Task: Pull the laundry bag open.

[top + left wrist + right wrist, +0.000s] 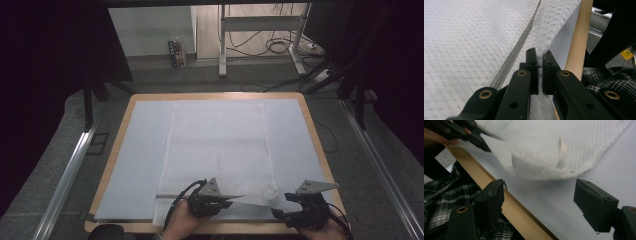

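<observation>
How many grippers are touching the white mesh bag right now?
1. The left gripper is shut on the near edge of the white mesh bag; the right gripper sits open beside the bag's near right corner.

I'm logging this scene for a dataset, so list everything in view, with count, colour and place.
mesh cloth: one, white, spread down the middle of the mat, near edge lifted
grey strip: one, running along the cloth
loop tag: one, white, on the cloth's near corner
mat: one, pale blue-grey, covering the tabletop
table: one, light wood rim around the mat
metal frame: one, grey, on the floor beyond the table
cables: several, dark, on the far floor
left gripper: one, black, shut on the cloth's near edge
right gripper: one, black, open, at the table's near right corner
</observation>
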